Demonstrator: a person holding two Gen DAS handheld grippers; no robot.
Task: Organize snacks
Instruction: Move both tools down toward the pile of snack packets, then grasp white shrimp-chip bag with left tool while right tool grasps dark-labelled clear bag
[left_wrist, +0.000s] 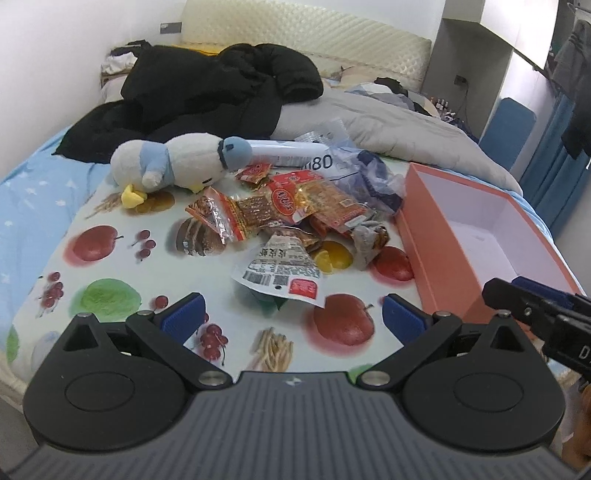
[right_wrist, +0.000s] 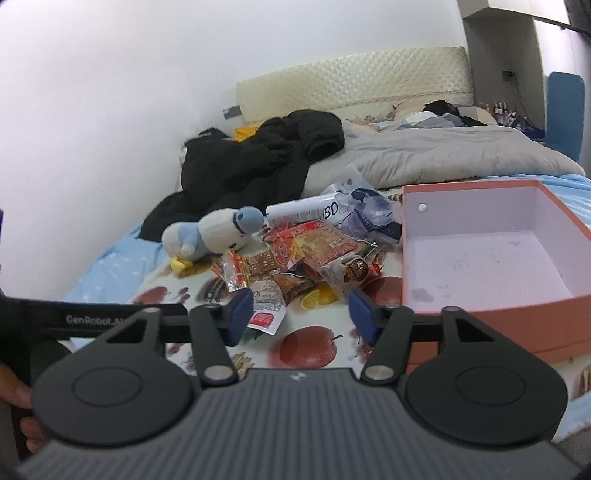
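Observation:
A heap of snack packets (left_wrist: 291, 210) (right_wrist: 306, 254) lies on a fruit-print cloth (left_wrist: 110, 266) (right_wrist: 314, 347) spread over a bed. Nearest me is a white packet with a red label (left_wrist: 284, 273) (right_wrist: 264, 314). An orange box (left_wrist: 443, 258) (right_wrist: 498, 321) with a white, empty inside stands open to the right of the heap. My left gripper (left_wrist: 293, 317) hovers open just short of the white packet, nothing between its blue pads. My right gripper (right_wrist: 301, 314) is open too, jaws about half apart, in front of the heap with nothing between them; it shows at the right edge of the left wrist view (left_wrist: 535, 306).
A white and blue plush penguin (left_wrist: 173, 162) (right_wrist: 214, 232) lies left of the heap. Behind it sit a white tube (left_wrist: 291, 151), a crumpled plastic bag (right_wrist: 369, 218), a black jacket (left_wrist: 207, 92) and a grey duvet (right_wrist: 443, 155). A hand (right_wrist: 22, 406) shows at the far left.

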